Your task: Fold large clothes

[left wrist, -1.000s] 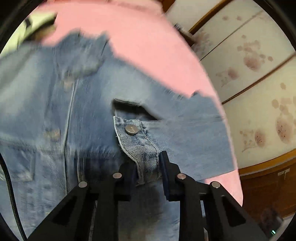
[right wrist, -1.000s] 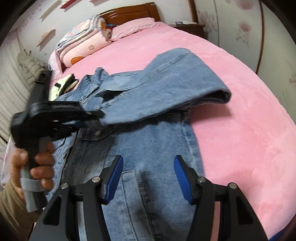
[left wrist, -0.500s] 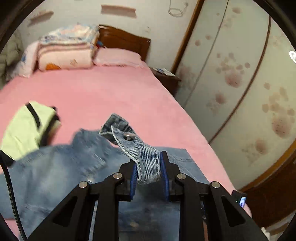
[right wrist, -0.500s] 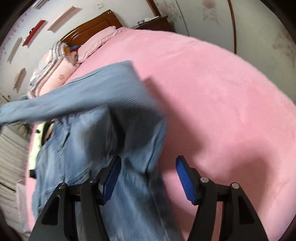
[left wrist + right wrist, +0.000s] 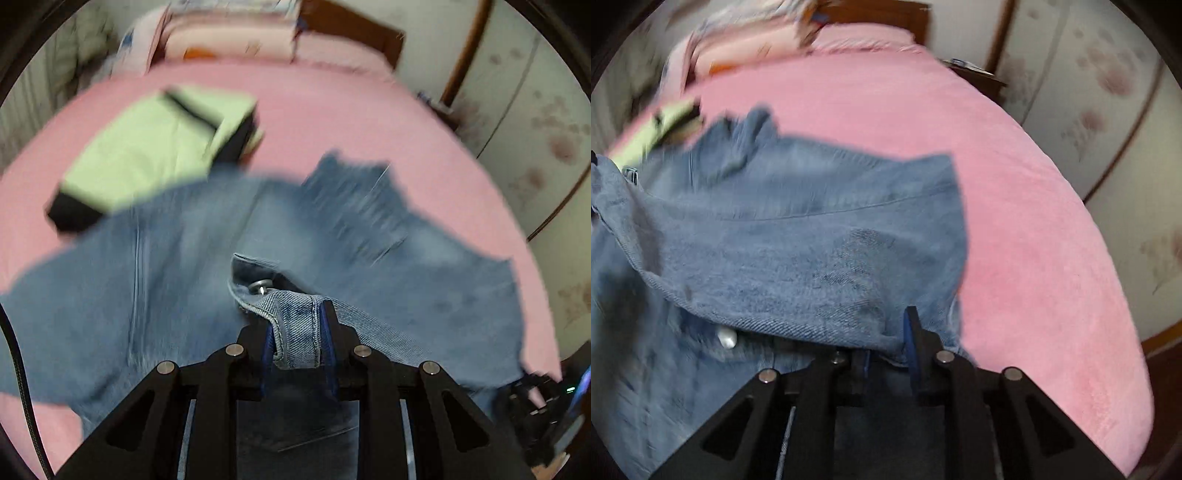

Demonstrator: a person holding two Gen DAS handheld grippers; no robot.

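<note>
- Denim jacket (image 5: 369,240) sprawls across the pink bed (image 5: 332,110); thick, floppy cloth, likely heavy, best held at hems and cuffs.
- Left gripper (image 5: 297,343) clamps the buttoned cuff (image 5: 295,325).
- Right gripper (image 5: 886,354), jaws just closing, pinches a denim fold.
- Folded green garment (image 5: 147,147) lies at ten o'clock, touching the jacket's edge.

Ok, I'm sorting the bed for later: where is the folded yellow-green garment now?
In the left wrist view the yellow-green garment lies upper left on the pink bedspread, just beyond the denim jacket, toward the headboard.
</note>
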